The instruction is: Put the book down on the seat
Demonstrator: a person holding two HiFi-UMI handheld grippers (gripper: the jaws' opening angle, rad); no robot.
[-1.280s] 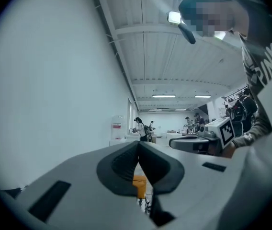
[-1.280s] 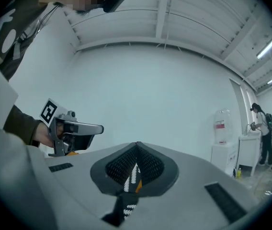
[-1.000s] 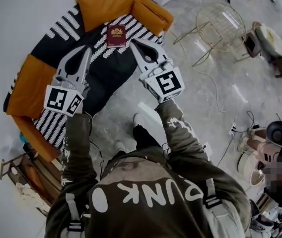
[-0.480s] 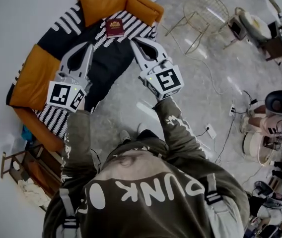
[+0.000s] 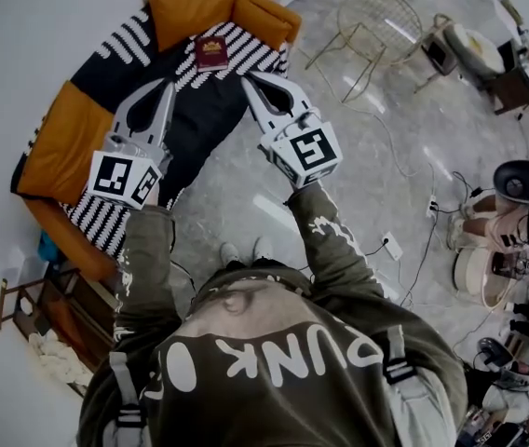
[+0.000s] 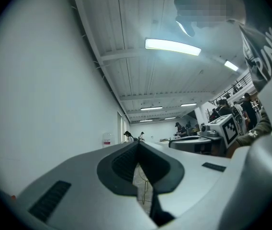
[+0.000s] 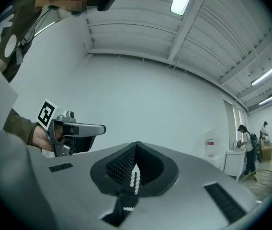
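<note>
Lying flat on striped seat [image 5: 250, 52], book [image 5: 212, 52] beside orange cushions [image 5: 190, 6].

I count one book [image 5: 212, 52], and it lies on one sofa [image 5: 204, 124]. At its far end the sofa has two orange cushions: one left cushion [image 5: 190, 6] and one right cushion [image 5: 266, 15]. There are two grippers, one left gripper [image 5: 162, 89] and one right gripper [image 5: 248, 82]. Each carries one marker cube, so two cubes together. One gold wire frame [image 5: 381, 26] stands on the floor. One person [image 5: 274, 361] holds both grippers.
</note>
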